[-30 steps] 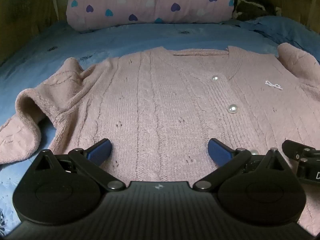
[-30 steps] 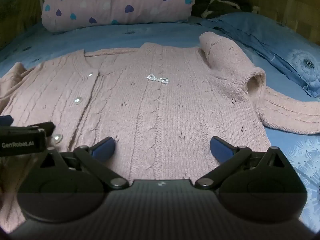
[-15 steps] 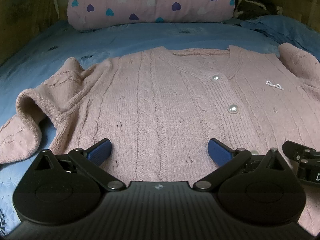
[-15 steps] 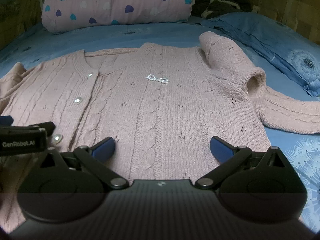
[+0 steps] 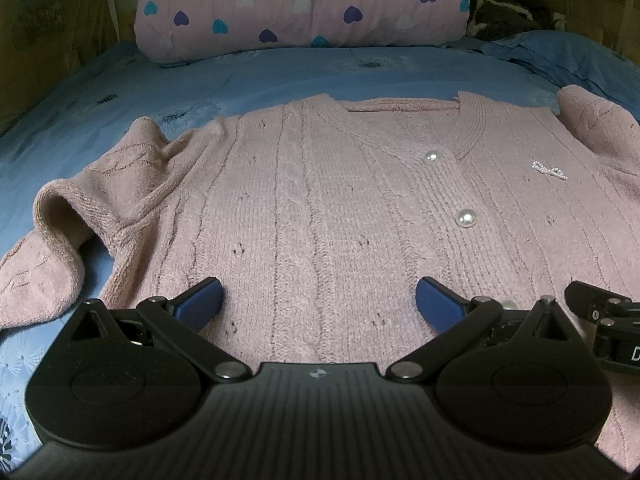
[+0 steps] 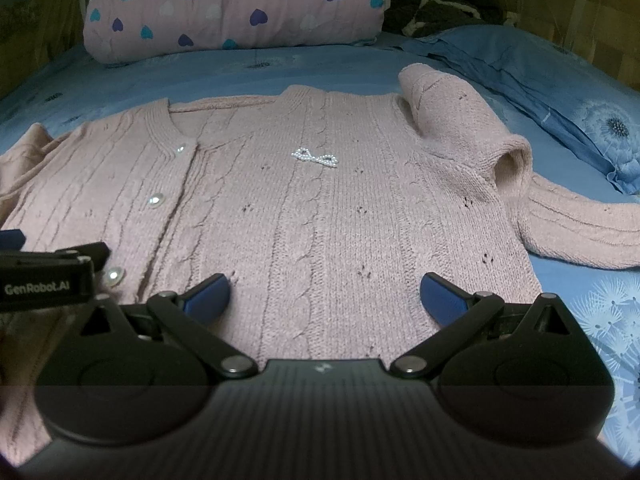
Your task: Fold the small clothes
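Observation:
A pink knitted cardigan (image 5: pixel 328 208) (image 6: pixel 320 216) with pearl buttons (image 5: pixel 466 218) and a small beaded bow (image 6: pixel 314 156) lies flat, front up, on the blue bed. Its left sleeve (image 5: pixel 60 232) is bunched beside the body; its right sleeve (image 6: pixel 576 232) bends outward across the sheet. My left gripper (image 5: pixel 319 304) hovers open over the hem's left half, nothing between its blue pads. My right gripper (image 6: pixel 325 298) is open over the hem's right half, also holding nothing. Each gripper shows at the edge of the other's view.
A pink pillow with coloured hearts (image 5: pixel 300 4) (image 6: pixel 236 8) lies at the head of the bed. A folded blue quilt (image 6: pixel 540 80) runs along the right side, with dark fabric (image 6: pixel 440 12) behind it. Wooden walls stand on both sides. Blue sheet (image 5: pixel 240 80) surrounds the cardigan.

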Tool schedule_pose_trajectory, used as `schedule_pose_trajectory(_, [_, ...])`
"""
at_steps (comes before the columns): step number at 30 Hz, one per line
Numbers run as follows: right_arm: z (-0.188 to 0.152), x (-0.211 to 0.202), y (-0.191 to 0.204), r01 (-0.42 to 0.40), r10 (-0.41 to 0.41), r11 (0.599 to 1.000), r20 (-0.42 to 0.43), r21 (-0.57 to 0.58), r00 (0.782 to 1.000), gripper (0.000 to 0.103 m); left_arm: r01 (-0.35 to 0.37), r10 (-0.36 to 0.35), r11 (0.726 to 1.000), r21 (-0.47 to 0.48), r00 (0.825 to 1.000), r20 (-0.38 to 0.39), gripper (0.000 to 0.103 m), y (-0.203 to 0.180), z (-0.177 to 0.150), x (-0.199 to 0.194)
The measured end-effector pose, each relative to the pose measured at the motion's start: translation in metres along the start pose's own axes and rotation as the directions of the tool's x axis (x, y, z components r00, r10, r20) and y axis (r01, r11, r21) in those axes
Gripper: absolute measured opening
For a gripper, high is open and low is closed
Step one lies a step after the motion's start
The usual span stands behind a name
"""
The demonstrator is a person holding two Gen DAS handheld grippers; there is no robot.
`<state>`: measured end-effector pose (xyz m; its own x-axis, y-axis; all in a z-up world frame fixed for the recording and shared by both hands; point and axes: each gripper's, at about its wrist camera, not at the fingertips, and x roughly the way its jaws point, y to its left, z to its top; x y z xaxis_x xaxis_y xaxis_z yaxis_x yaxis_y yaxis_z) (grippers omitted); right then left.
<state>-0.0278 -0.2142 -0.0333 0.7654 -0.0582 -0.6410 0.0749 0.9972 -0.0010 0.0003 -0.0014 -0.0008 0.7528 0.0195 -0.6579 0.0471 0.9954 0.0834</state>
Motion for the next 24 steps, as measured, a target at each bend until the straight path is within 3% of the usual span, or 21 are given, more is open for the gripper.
schedule_pose_trajectory(24, [0.0024, 0.0023, -0.0024, -0.019, 0.019, 1.000, -0.005, 0.024, 1.000, 0.103, 0.021, -0.021, 0.999, -0.026, 1.000, 0.002, 0.103, 0.0033, -0.0025, 0.0001])
